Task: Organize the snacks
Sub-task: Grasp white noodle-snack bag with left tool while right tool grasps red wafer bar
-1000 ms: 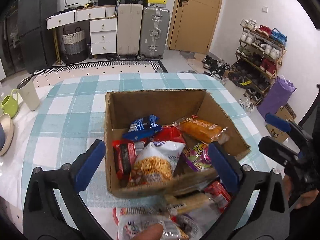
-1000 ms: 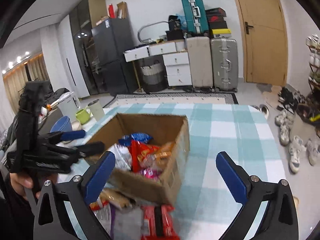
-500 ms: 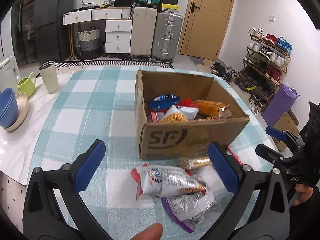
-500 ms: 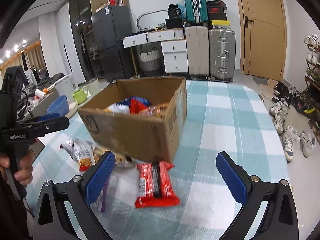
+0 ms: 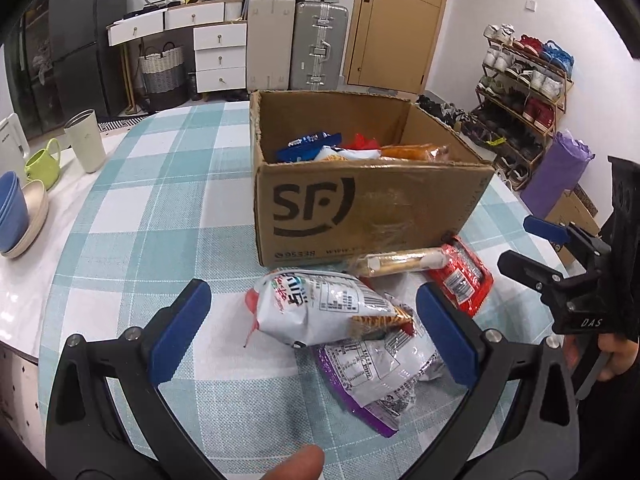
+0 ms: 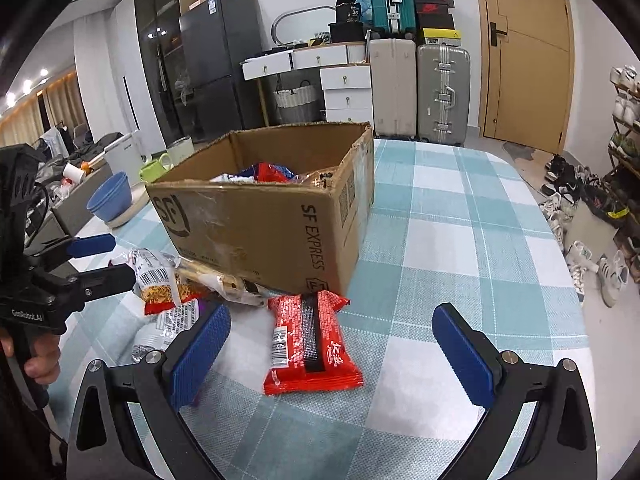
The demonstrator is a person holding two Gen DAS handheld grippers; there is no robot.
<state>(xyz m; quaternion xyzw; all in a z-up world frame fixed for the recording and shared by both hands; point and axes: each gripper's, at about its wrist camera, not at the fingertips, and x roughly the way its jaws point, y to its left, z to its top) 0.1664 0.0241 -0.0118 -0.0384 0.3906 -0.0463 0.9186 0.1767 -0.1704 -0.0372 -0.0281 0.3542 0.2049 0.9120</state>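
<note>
**A:** What's the biggest thing on the checked tablecloth (image 5: 152,216)?

**B:** The cardboard box (image 5: 360,208), open at the top, marked SF on its near wall, with several snack packs inside. It stands just beyond the loose snacks, so anything headed into it has that near wall in the way.

**A:** And those loose snacks?

**B:** A white bag (image 5: 320,312) lies in front of the box, resting on a purple-edged bag (image 5: 380,372). A clear biscuit sleeve (image 5: 400,262) lies against the foot of the box, overlapping a red pack (image 6: 310,344), which sits by the box's corner.

**A:** The grippers?

**B:** The left gripper (image 5: 312,336) has its fingers spread wide, framing the white bag without touching it. The right gripper (image 6: 332,356) is spread wide too, with the red pack between its fingers, not gripped.

**A:** Anything at the edges?

**B:** On the left, stacked blue bowls (image 5: 12,208), a green mug (image 5: 42,162) and a cream tumbler (image 5: 86,140), well apart from the snacks.
</note>
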